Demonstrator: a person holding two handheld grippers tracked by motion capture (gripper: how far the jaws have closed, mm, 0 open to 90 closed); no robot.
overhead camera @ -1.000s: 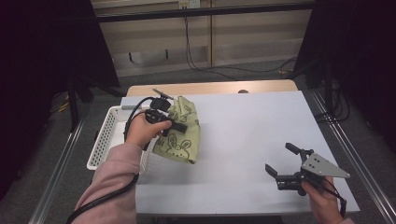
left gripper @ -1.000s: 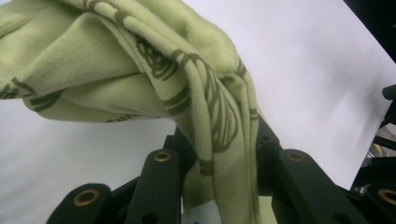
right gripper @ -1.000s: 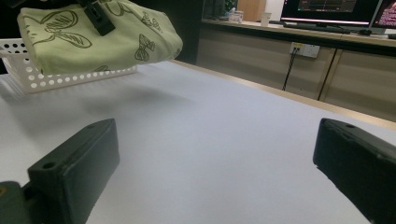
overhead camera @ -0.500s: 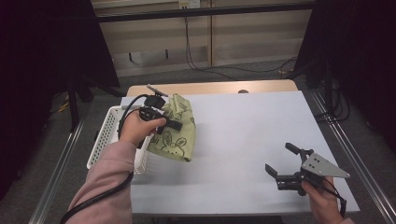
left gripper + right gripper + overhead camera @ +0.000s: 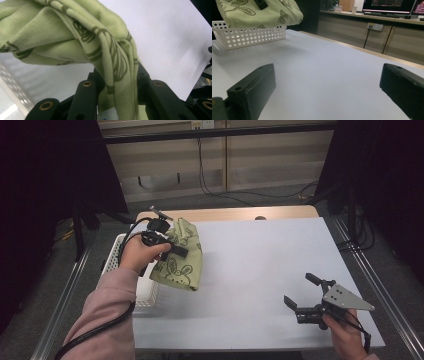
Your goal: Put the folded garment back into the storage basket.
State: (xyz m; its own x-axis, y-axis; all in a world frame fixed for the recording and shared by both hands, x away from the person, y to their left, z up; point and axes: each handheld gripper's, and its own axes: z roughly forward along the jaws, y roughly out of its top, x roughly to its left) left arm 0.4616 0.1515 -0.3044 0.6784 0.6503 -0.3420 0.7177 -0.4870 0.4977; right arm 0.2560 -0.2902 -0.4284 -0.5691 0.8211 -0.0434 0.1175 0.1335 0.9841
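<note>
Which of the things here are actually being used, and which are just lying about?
In use:
- green patterned cloth, lifted off the table
- left claw, shut on a fold of it
- white perforated basket beside and partly under the cloth, probably

Just there:
- right claw, open and holding nothing, low over the white table
- cables on the floor
- monitors in the background

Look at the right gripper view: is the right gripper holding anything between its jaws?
No. The right gripper has its jaws wide apart, with only bare white table between them.
</note>
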